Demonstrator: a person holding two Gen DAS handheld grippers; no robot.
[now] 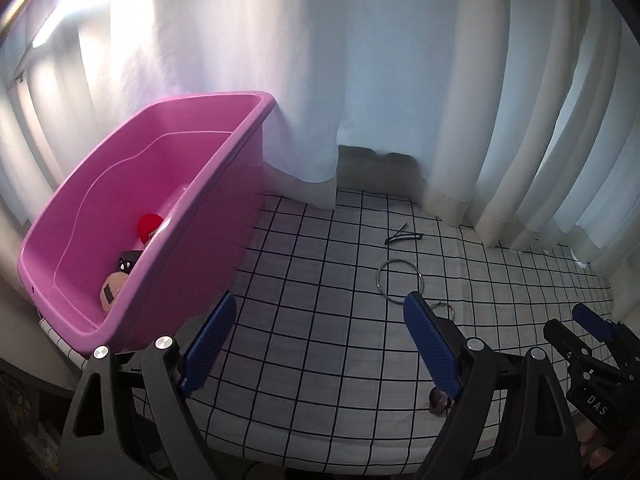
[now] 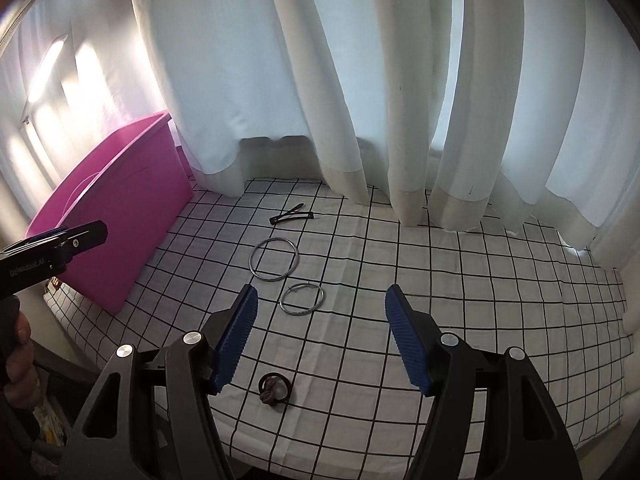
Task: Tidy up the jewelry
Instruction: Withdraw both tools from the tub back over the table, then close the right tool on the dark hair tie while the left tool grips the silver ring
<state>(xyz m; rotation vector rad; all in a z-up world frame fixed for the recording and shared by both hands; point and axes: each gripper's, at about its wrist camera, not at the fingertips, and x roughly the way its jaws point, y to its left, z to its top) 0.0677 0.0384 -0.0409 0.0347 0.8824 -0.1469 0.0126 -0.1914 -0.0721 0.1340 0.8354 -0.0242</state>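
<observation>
A pink bin (image 1: 160, 216) stands at the left on the checked cloth; it also shows in the right wrist view (image 2: 120, 216). It holds a red item (image 1: 149, 224), a black item (image 1: 127, 261) and a pinkish puff (image 1: 112, 290). On the cloth lie a black hair clip (image 2: 291, 215), a large silver bangle (image 2: 274, 258), a smaller silver hoop (image 2: 302, 299) and a dark hair tie (image 2: 274, 388). My left gripper (image 1: 318, 344) is open and empty beside the bin. My right gripper (image 2: 320, 336) is open and empty above the hoop and hair tie.
White curtains (image 2: 360, 80) hang along the back and right edges of the cloth. The checked cloth (image 2: 480, 300) covers a low surface whose front edge drops off near me. The right gripper shows in the left wrist view (image 1: 588, 332).
</observation>
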